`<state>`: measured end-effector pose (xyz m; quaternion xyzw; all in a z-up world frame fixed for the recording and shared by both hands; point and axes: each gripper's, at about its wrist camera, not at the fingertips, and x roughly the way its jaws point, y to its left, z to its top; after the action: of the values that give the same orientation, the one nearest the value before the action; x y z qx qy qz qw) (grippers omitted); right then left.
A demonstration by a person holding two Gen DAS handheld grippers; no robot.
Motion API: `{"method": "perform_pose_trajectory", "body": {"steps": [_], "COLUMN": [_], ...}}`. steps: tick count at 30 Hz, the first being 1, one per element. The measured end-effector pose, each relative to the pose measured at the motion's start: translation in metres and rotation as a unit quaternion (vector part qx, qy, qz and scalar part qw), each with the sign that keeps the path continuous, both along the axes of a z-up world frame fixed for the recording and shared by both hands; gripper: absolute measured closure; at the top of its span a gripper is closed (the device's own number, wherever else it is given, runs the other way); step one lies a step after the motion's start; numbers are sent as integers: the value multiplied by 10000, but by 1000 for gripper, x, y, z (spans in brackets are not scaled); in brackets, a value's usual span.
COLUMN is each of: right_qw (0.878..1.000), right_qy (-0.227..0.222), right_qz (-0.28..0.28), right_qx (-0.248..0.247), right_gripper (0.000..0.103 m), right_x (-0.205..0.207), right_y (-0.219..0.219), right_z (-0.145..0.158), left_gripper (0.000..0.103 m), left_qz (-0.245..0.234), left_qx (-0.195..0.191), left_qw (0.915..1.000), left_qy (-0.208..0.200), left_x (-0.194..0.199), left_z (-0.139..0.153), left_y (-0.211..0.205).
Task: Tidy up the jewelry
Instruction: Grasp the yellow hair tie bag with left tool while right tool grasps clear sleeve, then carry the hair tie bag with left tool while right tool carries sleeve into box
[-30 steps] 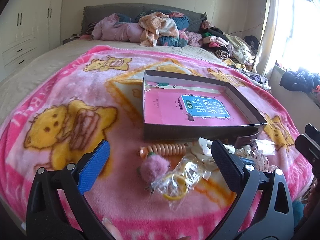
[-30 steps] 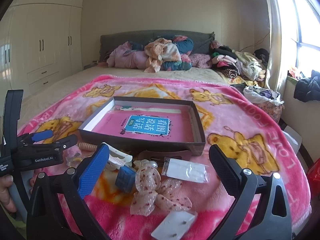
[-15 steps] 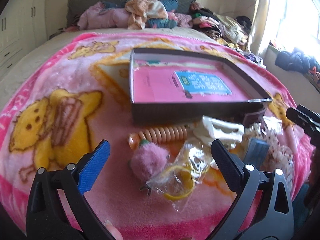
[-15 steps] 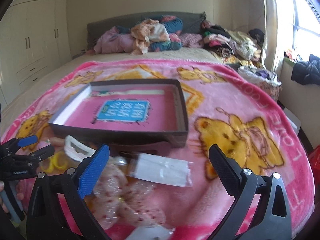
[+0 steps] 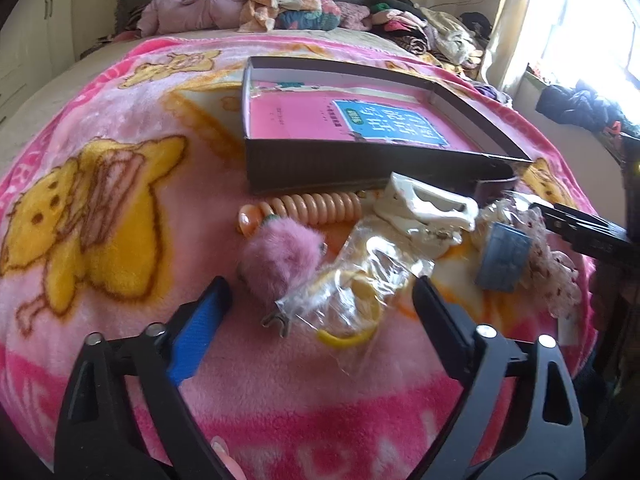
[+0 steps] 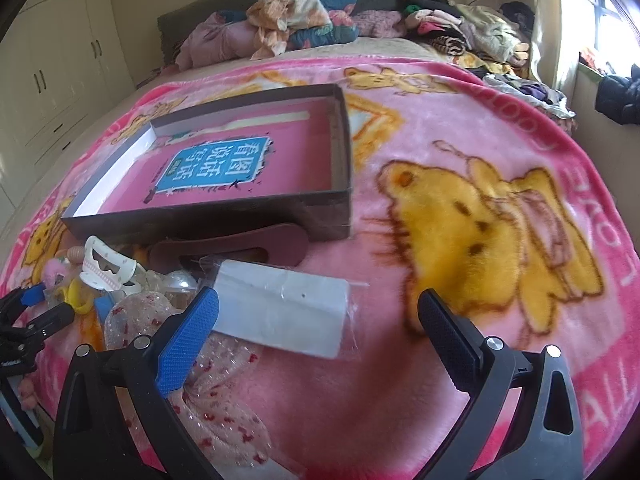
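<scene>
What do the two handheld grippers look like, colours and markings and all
The left gripper and the right gripper match: black plastic frames with triangular cut-outs and silver rivets, one finger faced with a ribbed blue pad, the other with a black one. No cables or sleeves show.

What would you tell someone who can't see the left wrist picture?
The open left gripper hovers over a clear bag with yellow rings, beside a pink pompom, on a pink blanket. A shallow box lies behind.
</scene>
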<state>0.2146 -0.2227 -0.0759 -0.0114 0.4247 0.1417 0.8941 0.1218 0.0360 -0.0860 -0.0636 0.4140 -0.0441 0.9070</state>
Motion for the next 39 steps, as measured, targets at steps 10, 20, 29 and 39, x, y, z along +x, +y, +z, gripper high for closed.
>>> {"method": "perform_pose_trajectory", "body": {"steps": [10, 20, 29, 39], "right_qw": [9990, 9960, 9959, 9947], "right_qy": [20, -227, -362, -485], "right_qz": [-55, -79, -21, 106], "right_qx": [441, 865, 833, 906], "right_gripper": [34, 68, 73, 82], "right_x": [-3, -19, -28, -33], "right_y": [-9, -25, -26, -25], "right_z": [-2, 11, 18, 23], "left_gripper": [66, 80, 68, 92], "left_qz": [-211, -417, -408, -553], "left_qx": [-190, -449, -349, -270], "left_qw": [9996, 9978, 9981, 9977], "left_qy": [92, 244, 314, 291], "left_x": [0, -8, -12, -25], "left_z": [4, 9, 9, 24], "left_y": [-10, -19, -21, -19]}}
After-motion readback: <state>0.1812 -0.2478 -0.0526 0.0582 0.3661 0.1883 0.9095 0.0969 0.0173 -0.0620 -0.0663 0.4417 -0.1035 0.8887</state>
